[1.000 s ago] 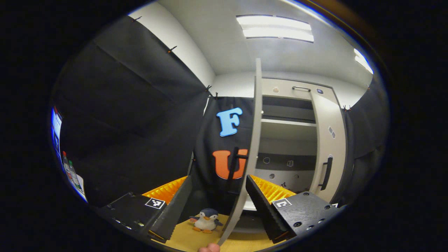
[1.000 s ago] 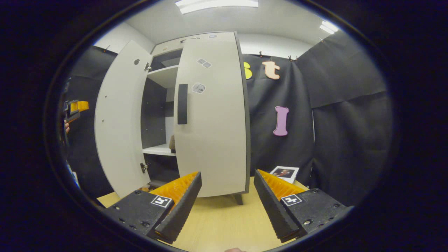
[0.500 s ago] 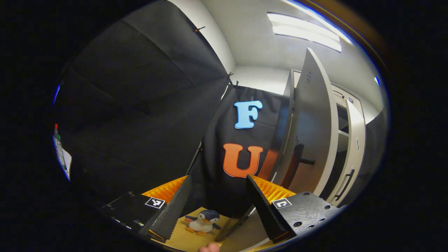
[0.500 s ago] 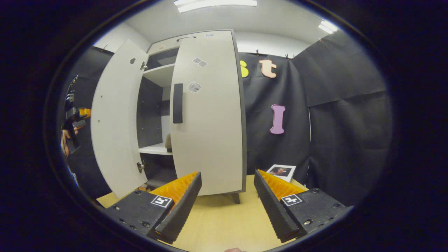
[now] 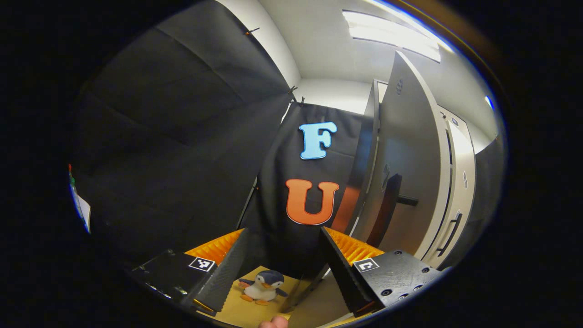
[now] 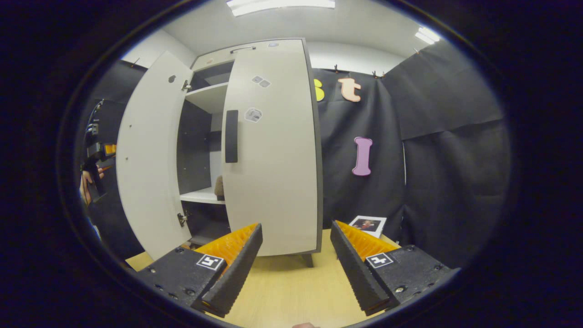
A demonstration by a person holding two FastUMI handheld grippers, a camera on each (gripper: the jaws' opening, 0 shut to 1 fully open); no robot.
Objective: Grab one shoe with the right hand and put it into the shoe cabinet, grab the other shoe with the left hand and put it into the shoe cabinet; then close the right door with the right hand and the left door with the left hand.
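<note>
I see the tall pale-grey shoe cabinet [image 6: 273,150] standing on the light wooden table [image 6: 291,291]. Its right door [image 6: 273,173] is shut; its left door [image 6: 148,159] stands open. A brown shoe [image 6: 219,187] rests on the white shelf [image 6: 200,197]. My right gripper [image 6: 296,255] is spread wide, empty. My left gripper [image 5: 280,264] is likewise wide, beside the left door's outer face [image 5: 410,159], above a small plush penguin [image 5: 263,284].

The left gripper [image 5: 278,264] now stands behind the outer side of the left door [image 5: 405,173], where one second ago it faced the door's thin edge and the open shelves. In the right gripper view the left door [image 6: 150,155] stands a little more closed. The toy penguin [image 5: 263,286] sits more between the fingers.
</note>
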